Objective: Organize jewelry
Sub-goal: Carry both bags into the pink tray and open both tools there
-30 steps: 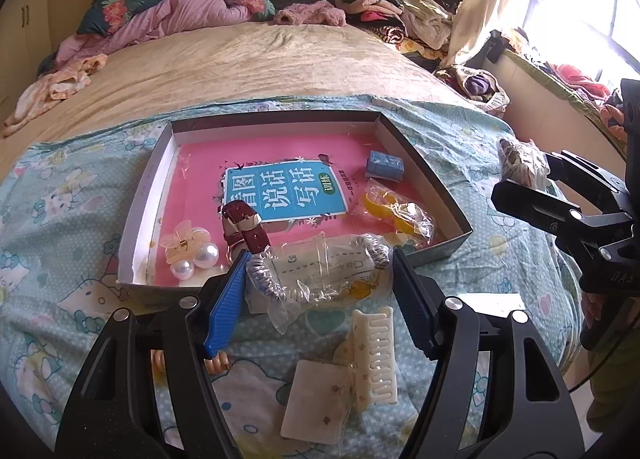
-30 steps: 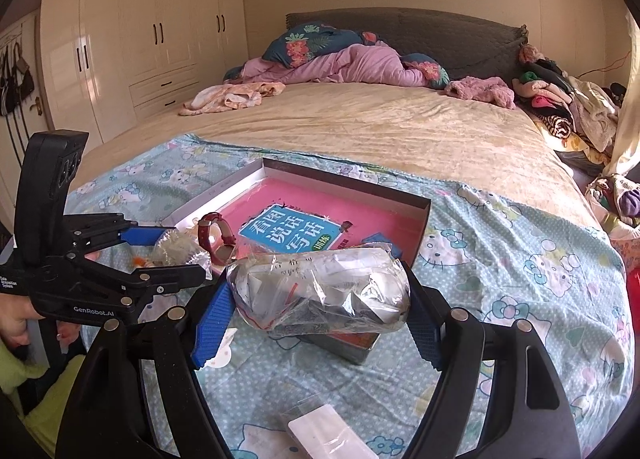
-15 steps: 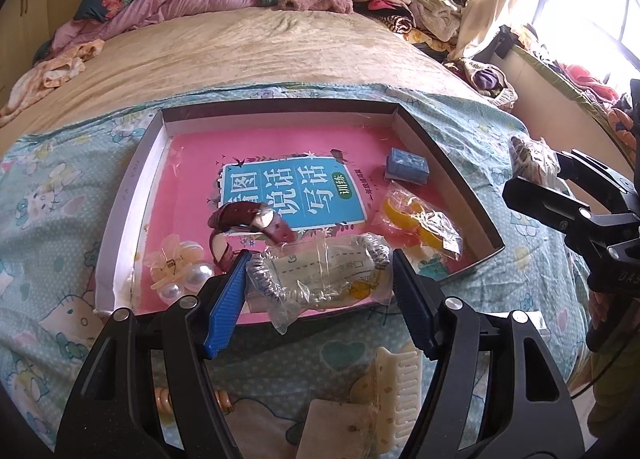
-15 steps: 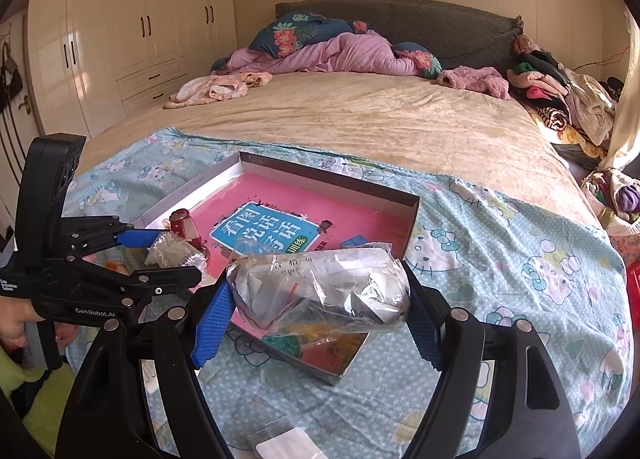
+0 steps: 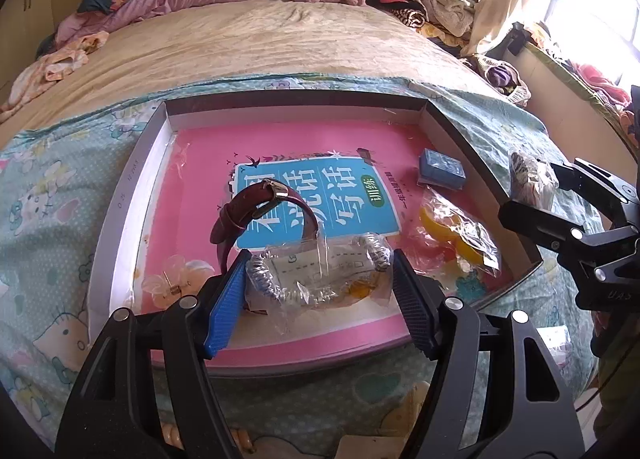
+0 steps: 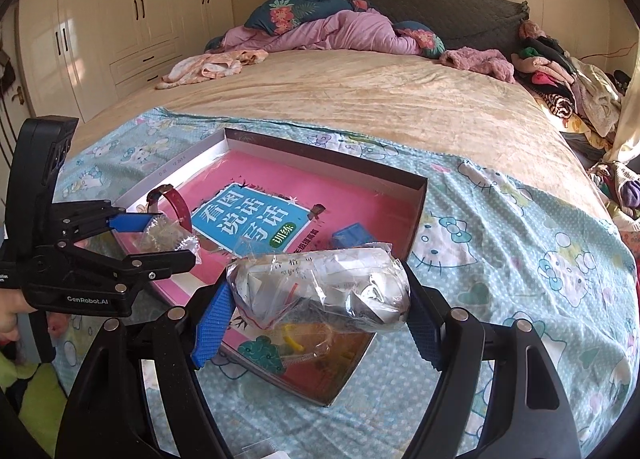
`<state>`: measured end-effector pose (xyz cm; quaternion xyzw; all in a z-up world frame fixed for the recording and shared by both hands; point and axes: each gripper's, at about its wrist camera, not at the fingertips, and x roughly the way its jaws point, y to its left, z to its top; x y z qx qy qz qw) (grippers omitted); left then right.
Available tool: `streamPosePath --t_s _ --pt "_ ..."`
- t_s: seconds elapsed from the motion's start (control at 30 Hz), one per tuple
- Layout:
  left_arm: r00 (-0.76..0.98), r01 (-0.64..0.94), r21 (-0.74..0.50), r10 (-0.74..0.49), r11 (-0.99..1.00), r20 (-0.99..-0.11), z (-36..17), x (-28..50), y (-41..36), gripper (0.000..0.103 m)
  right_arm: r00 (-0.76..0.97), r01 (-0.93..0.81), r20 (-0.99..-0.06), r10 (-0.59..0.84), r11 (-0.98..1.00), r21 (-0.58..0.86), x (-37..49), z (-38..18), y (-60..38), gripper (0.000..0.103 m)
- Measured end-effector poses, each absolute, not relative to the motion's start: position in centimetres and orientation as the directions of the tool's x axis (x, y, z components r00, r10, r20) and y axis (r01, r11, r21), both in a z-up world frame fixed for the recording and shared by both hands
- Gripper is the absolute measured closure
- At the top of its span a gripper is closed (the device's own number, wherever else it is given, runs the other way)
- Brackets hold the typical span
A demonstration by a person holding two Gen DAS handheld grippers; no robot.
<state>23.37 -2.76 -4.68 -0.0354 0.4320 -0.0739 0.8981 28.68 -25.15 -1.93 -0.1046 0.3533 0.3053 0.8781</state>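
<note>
A shallow grey box [image 5: 116, 235] lined with a pink book lies on the bed. Over its near edge my left gripper [image 5: 320, 271] is shut on a clear bag with a silver bracelet [image 5: 316, 279]. Inside the box lie a maroon-strapped watch [image 5: 264, 211], a clear flower hair clip [image 5: 176, 279], a small blue box [image 5: 442, 169] and a bag of yellow pieces [image 5: 460, 235]. My right gripper [image 6: 320, 291] is shut on a crumpled clear bag of paper and silvery jewelry [image 6: 320, 283] above the near corner of the box [image 6: 416, 215]. The left gripper [image 6: 168, 237] shows at the left there.
The box rests on a blue cartoon-cat sheet [image 6: 500, 259] over a beige blanket [image 6: 360, 99]. Piled clothes [image 6: 560, 75] line the right side, and wardrobes [image 6: 120, 19] stand at the left. A white card [image 5: 360, 447] lies on the sheet below the left gripper. A hand [image 6: 8, 319] holds the left tool.
Both grippers have moved forward and down toward the box, each still holding its bag. The cream hair claw and card on the sheet have slid out under the left view.
</note>
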Motion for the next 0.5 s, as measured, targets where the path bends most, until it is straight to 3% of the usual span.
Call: streamPosePath --t_s 0.5 --pt "0.621 0.079 -0.12 -0.143 0.99 -0.771 -4.7 24.7 -1.6 0.042 0.509 -0.62 -0.746 0.429 0.784 0.028 30.6 -5.3 -23.3 0.028"
